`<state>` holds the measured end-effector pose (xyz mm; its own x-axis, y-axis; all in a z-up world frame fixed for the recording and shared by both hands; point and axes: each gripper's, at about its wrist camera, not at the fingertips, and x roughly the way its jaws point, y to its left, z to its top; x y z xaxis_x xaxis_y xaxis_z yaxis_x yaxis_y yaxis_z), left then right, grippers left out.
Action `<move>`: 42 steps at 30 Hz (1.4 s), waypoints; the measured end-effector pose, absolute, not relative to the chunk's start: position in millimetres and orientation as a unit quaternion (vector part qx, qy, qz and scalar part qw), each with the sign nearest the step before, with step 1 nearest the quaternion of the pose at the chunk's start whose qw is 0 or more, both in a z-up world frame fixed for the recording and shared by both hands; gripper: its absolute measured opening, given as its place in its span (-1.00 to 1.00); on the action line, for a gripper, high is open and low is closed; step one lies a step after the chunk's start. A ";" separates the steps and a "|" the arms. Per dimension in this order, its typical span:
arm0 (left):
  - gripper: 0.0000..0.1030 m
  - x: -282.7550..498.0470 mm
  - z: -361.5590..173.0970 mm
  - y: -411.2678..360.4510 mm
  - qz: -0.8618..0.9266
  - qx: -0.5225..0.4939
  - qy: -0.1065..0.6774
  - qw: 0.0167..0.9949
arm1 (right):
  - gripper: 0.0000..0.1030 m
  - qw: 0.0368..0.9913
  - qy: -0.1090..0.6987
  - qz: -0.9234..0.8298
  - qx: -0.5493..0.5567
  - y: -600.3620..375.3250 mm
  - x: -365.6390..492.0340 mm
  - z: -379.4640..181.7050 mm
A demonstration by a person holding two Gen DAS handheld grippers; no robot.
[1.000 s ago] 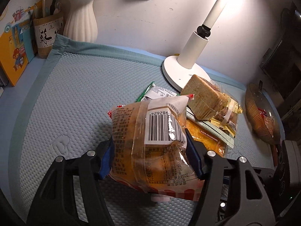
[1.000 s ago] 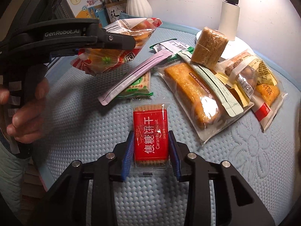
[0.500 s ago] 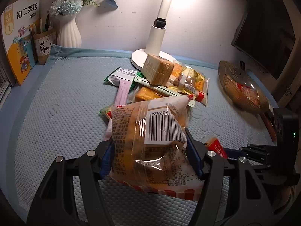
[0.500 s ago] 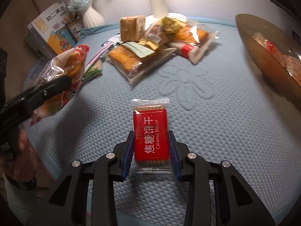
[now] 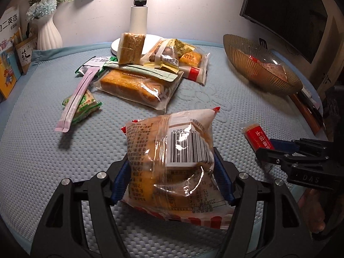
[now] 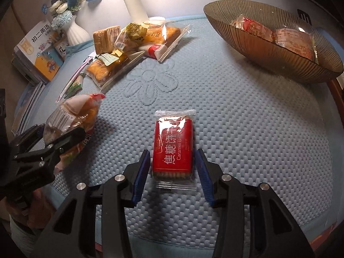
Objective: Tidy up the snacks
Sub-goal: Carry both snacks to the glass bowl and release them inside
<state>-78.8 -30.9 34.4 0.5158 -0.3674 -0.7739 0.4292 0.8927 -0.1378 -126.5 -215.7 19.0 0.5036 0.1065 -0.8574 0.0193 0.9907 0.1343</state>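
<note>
Red caramel biscuit packet [image 6: 172,148], clear-sealed at both ends, sits between the blue pads of the right gripper [image 6: 172,161]; the jaws stand apart with a gap on each side of the packet, and whether it rests on the mat or hangs free cannot be told. Clear bread bag [image 5: 172,163] with barcode label and red lower band, pinched at both sides by the left gripper [image 5: 171,180], jaws closed on it, held above the quilted blue mat [image 5: 43,161]. Ribbed amber glass bowl [image 6: 273,49] at the mat's far right, containing two wrapped snacks, one red, one pale. Loose snack pile near the white lamp base [image 5: 116,46]: wrapped brown cake block [image 5: 130,48] standing upright, long orange cake in clear wrap [image 5: 131,86], pink stick pack [image 5: 75,101] lying across a green packet [image 5: 86,105], and several yellow and orange packets. White ribbed vase [image 5: 48,34] with flowers and books at the far left. Dark monitor [image 5: 283,10] behind the bowl.
</note>
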 end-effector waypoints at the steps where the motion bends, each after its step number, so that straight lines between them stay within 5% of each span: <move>1: 0.55 -80.7 32.7 -31.1 -0.227 0.039 0.438 0.869 | -0.18 0.868 0.495 0.016 0.043 -210.3 -127.9 19.0; 4: 0.57 -82.1 29.9 -30.3 -0.222 0.031 0.443 0.868 | -0.33 0.874 0.485 -0.002 -0.003 -197.6 -129.9 18.5; 10: 0.33 -85.3 36.4 -38.8 -0.212 0.043 0.436 0.873 | -0.33 0.882 0.470 0.024 0.029 -208.5 -135.7 34.1; 17: 0.32 -85.0 76.5 -63.8 -0.245 0.043 0.396 0.884 | -0.33 0.913 0.406 0.006 0.037 -241.3 -144.0 89.2; 34: 0.32 19.1 148.8 -232.8 -0.347 0.048 0.339 0.873 | -0.33 0.927 0.328 -0.115 0.142 -405.3 -48.9 158.8; 37: 0.33 35.4 148.6 -254.6 -0.354 0.045 0.342 0.869 | -0.15 0.924 0.323 -0.121 0.165 -420.6 -35.4 159.0; 39: 0.37 41.7 149.7 -264.6 -0.359 0.042 0.333 0.871 | 0.04 0.919 0.325 -0.124 0.183 -430.2 -32.0 156.4; 42: 0.76 47.7 149.4 -268.7 -0.351 0.028 0.325 0.877 | 0.02 0.914 0.331 -0.120 0.204 -438.2 -38.5 151.7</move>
